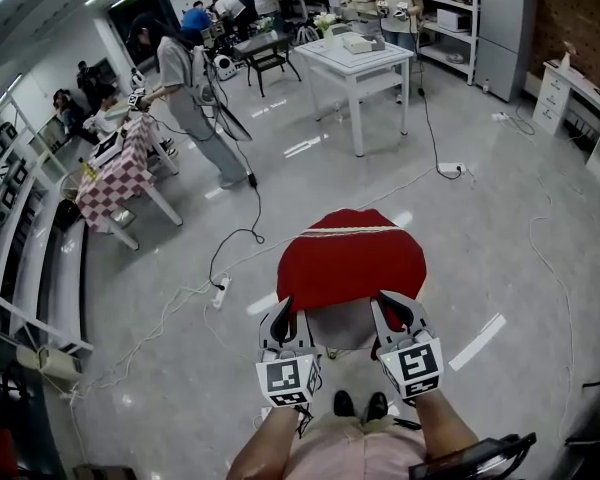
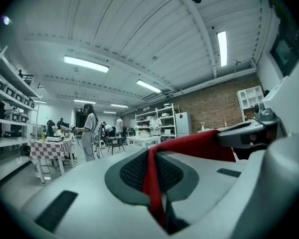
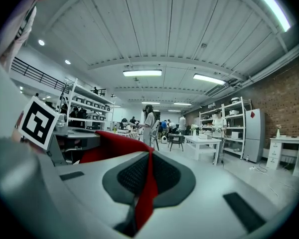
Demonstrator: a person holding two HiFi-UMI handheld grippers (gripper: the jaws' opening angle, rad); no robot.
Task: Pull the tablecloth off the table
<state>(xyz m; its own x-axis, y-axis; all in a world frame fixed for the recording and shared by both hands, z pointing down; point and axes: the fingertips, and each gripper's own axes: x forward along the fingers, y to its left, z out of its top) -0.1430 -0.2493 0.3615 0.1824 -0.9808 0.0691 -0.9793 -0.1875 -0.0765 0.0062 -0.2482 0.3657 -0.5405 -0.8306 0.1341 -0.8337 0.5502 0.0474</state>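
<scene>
**Both tools clamping the near edge of the red tablecloth (image 1: 350,258), one side each.**

You're pinching a thin fold of fabric in the left tool (image 1: 281,310) and another in the right tool (image 1: 394,308), with both sets of jaws closed tight on it. Gripping at two spaced points is keeping that edge taut and level, so a pull should be dragging the whole sheet toward you, not bunching one side. The cloth is spreading out ahead of you. A grey surface (image 1: 340,330) is showing under the near edge, but I can't tell whether it's the bench top.
</scene>
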